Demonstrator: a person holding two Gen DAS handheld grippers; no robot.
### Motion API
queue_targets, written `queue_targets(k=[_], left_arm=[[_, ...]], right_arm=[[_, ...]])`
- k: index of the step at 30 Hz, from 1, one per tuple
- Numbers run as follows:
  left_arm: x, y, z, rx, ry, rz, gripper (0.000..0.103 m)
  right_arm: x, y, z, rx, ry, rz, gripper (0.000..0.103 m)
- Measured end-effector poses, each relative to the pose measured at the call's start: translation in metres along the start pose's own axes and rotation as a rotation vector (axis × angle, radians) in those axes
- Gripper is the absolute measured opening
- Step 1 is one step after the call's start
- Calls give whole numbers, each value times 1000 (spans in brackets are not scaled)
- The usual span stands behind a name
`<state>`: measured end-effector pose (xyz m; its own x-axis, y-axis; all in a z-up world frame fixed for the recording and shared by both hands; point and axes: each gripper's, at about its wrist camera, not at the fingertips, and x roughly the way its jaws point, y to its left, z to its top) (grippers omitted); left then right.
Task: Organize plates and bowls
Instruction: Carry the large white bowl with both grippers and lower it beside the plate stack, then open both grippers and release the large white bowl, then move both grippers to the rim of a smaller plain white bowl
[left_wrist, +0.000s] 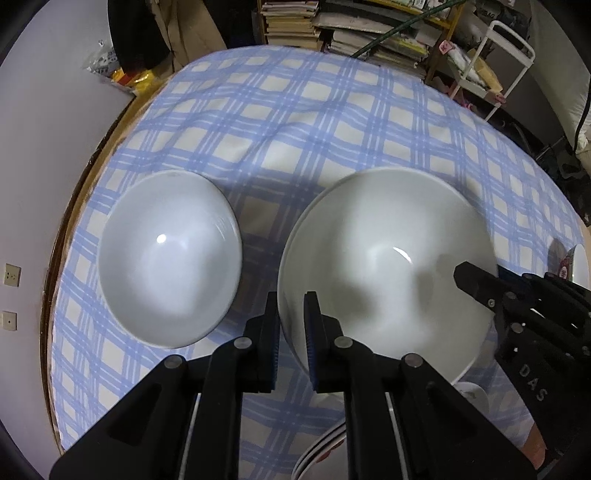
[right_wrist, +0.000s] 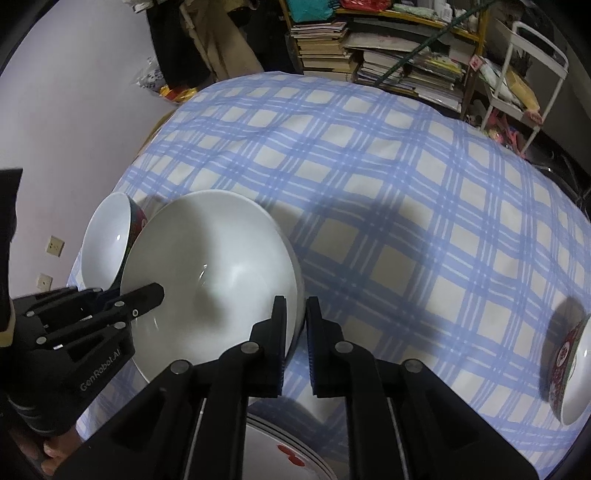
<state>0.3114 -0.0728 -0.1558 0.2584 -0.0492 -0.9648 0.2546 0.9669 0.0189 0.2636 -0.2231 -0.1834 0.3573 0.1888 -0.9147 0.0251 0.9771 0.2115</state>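
Observation:
A large white bowl (left_wrist: 388, 254) (right_wrist: 214, 280) is held by its rim from both sides. My left gripper (left_wrist: 291, 321) is shut on its left rim and also shows in the right wrist view (right_wrist: 155, 293). My right gripper (right_wrist: 295, 325) is shut on the opposite rim, its tip reaching over the bowl's edge (left_wrist: 461, 275). Beneath the bowl, at the near edge, lies a stack of plates (left_wrist: 317, 454) with a red pattern (right_wrist: 288, 450). A smaller bowl (left_wrist: 170, 258) (right_wrist: 107, 243), white inside and dark red outside, stands on the cloth just to the left.
A blue-checked tablecloth (left_wrist: 295, 122) covers the round table. Another red-patterned bowl (right_wrist: 569, 369) (left_wrist: 569, 262) stands near the table's right edge. Behind the table are stacked books (right_wrist: 369, 55) and a white rack (right_wrist: 517, 85). A wall with sockets (left_wrist: 13, 275) is to the left.

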Motion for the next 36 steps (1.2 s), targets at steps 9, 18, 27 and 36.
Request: queue_targets(k=[9,18,27,36], left_arm=[[-40,21,6,-27,-58,-11,23],[-60,59,0,-35,-129,90,52],[-63,102,-8,-63,-147,154,75],[-34,135,-8,-125,-93,133,75]], right_arm=[[-23,7,6,-4,-47,-20,23],[-47,29,21,-27,-114,-53,74],[-47,69,41,-84,-160,-25,101],[-24,101,52,-139,-155,5,102]])
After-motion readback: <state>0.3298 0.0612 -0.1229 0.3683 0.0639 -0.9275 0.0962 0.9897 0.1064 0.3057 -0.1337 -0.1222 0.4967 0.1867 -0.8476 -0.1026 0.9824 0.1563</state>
